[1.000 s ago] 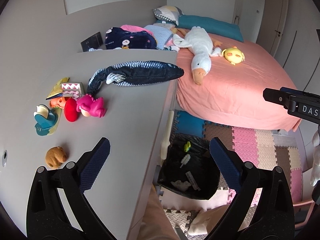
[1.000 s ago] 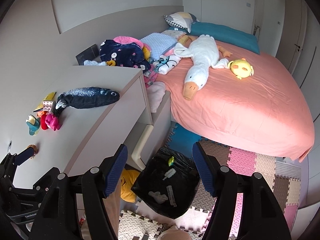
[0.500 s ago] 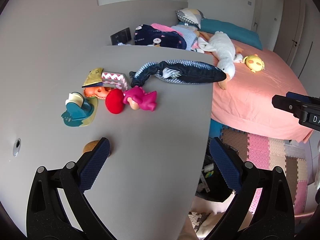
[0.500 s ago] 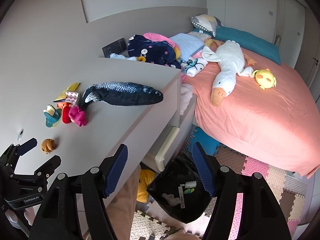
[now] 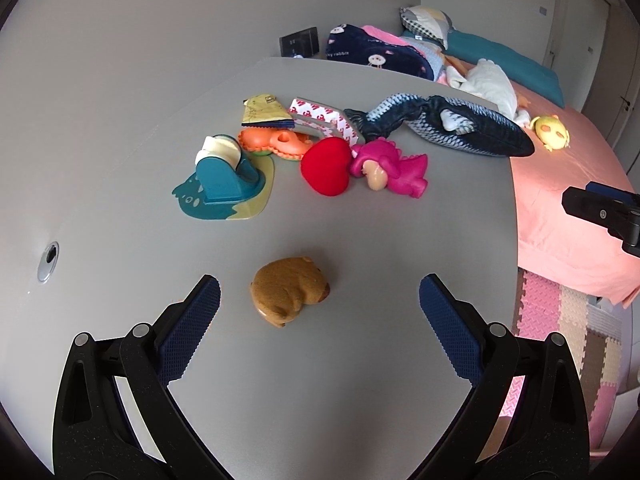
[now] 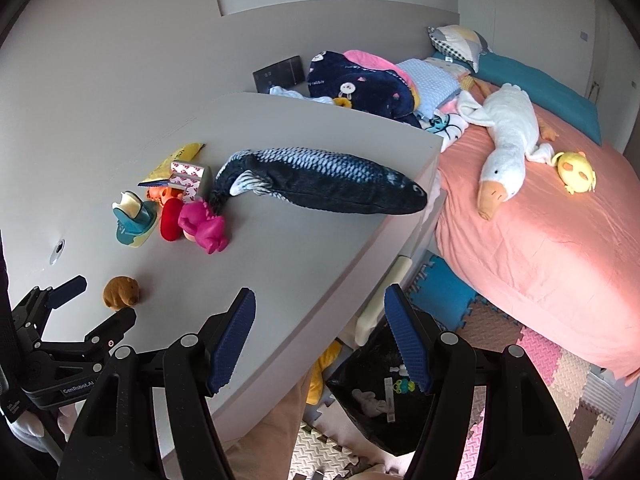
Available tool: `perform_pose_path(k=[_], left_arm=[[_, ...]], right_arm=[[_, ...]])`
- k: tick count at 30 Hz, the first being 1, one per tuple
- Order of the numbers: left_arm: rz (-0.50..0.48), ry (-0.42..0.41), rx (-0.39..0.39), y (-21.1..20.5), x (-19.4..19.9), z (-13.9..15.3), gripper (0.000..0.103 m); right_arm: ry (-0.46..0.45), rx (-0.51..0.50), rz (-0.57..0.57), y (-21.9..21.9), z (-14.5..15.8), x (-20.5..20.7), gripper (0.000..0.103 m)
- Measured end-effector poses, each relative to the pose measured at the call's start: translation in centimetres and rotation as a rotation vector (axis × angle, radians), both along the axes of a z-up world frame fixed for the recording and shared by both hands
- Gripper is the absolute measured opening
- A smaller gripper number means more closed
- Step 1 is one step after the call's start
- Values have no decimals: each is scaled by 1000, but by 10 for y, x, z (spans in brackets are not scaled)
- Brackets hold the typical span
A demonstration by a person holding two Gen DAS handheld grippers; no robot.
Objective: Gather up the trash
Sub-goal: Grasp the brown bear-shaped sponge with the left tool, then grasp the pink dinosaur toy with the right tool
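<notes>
A small brown animal toy (image 5: 290,290) lies on the grey desk (image 5: 360,240), just ahead of my open, empty left gripper (image 5: 320,300); it also shows in the right wrist view (image 6: 121,292) beside the left gripper (image 6: 96,296). My right gripper (image 6: 320,320) is open and empty, above the desk's right edge. Below it on the floor stands a black trash bag (image 6: 380,400) with a few scraps inside.
Farther back on the desk lie a pink dinosaur (image 5: 394,164), a red heart (image 5: 326,166), a teal tape dispenser (image 5: 224,176), an orange toy (image 5: 276,142), a tape box (image 5: 324,118) and a blue plush fish (image 5: 452,130). A pink bed (image 6: 540,220) with a plush goose (image 6: 506,140) is to the right.
My left gripper has swung left from the trash bag over the desk and now faces the brown toy. My right gripper has also moved left, toward the desk edge.
</notes>
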State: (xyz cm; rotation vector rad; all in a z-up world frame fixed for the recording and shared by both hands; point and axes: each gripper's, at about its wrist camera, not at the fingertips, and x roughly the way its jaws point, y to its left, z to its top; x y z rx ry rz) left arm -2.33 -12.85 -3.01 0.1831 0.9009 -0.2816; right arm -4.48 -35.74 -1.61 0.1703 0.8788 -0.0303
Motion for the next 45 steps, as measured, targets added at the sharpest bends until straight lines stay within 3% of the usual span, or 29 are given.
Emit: perform_pose_path(k=[3, 14, 28, 38, 45], left_arm=[[17, 10, 5, 8, 5, -7, 94], [26, 86, 5, 23, 22, -28, 47], [5, 82, -7, 28, 26, -28, 47], [-2, 88, -23, 33, 26, -26, 47], [-6, 86, -13, 32, 25, -26, 47]], right_arm=[[-8, 19, 32, 11, -3, 9, 68], [25, 38, 107, 40, -17, 51, 68], [63, 52, 171, 75, -37, 101, 68], [75, 3, 194, 97, -49, 125, 68], [71, 5, 222, 103, -49, 123, 49]])
